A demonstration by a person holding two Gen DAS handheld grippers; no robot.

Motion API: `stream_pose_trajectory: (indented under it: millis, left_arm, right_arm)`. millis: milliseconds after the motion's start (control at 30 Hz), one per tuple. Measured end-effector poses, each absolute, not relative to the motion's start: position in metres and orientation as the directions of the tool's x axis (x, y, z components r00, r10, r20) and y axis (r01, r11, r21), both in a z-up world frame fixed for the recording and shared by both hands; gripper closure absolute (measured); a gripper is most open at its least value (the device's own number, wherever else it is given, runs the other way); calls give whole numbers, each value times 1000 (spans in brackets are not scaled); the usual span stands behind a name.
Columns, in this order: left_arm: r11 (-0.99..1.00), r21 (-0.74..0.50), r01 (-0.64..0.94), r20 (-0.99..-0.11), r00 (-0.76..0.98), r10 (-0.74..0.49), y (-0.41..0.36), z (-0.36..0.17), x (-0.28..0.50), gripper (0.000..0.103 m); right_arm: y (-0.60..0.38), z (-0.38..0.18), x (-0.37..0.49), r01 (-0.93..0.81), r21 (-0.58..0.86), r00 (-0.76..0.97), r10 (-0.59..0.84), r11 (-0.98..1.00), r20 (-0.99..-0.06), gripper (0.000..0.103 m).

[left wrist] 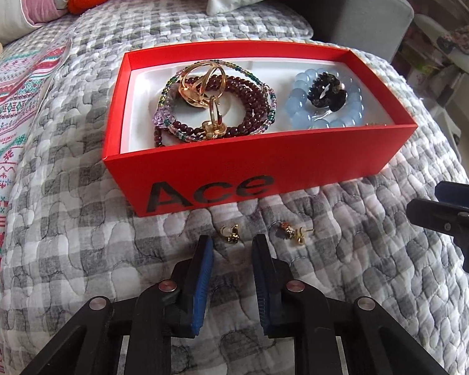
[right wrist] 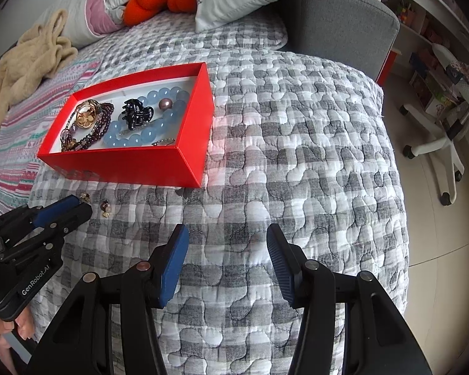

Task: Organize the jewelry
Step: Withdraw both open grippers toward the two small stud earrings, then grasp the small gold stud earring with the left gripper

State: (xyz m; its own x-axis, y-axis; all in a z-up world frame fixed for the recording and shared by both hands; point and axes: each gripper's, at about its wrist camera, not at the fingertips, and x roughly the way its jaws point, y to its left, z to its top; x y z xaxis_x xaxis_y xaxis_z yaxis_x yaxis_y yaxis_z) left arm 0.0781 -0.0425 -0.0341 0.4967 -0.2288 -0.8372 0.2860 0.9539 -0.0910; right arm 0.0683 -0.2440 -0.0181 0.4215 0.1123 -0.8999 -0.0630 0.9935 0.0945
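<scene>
Earrings (left wrist: 231, 233) lie loose on the quilted bed (left wrist: 359, 281) just before the red box (left wrist: 265, 162) of bracelets, the left gripper (left wrist: 233, 243) part-open and empty above one, seemingly lining up a pickup, while the right gripper (right wrist: 227, 234) waits wide open, empty.

Bare quilt right of the box; box wall blocks ahead

The red box (left wrist: 259, 168) stands on the quilt (right wrist: 297, 156), its near wall just beyond two earrings (left wrist: 231, 233) (left wrist: 294, 232); rightward, toward the bed's edge, lies open quilt.
</scene>
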Motion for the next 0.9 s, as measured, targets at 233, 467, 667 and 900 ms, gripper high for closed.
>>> stream_pose_trajectory:
  millis: [233,467,667,900]
  left_arm:
    - [961,-64,267,-835,514,-198,-45,-35,82,100]
    - [960,-87,267,-837,503,-216,-38,-30,77,101]
    - [968,-111,225,-836,505,-214,-14,-25,71,101]
    - [973,-114,201,-824,527,-205,11,-16,61,101]
  right_arm:
    - [-244,-22,70,-75,86,411,109,993,-905,48]
    - [-237,-21,69,-92,87,408,117,992,-906,48]
    - [-217,-23,67,-127,95,402,139,987,-905,48]
    - [-181,-30,62,-201,78,404,155,976,-902,48]
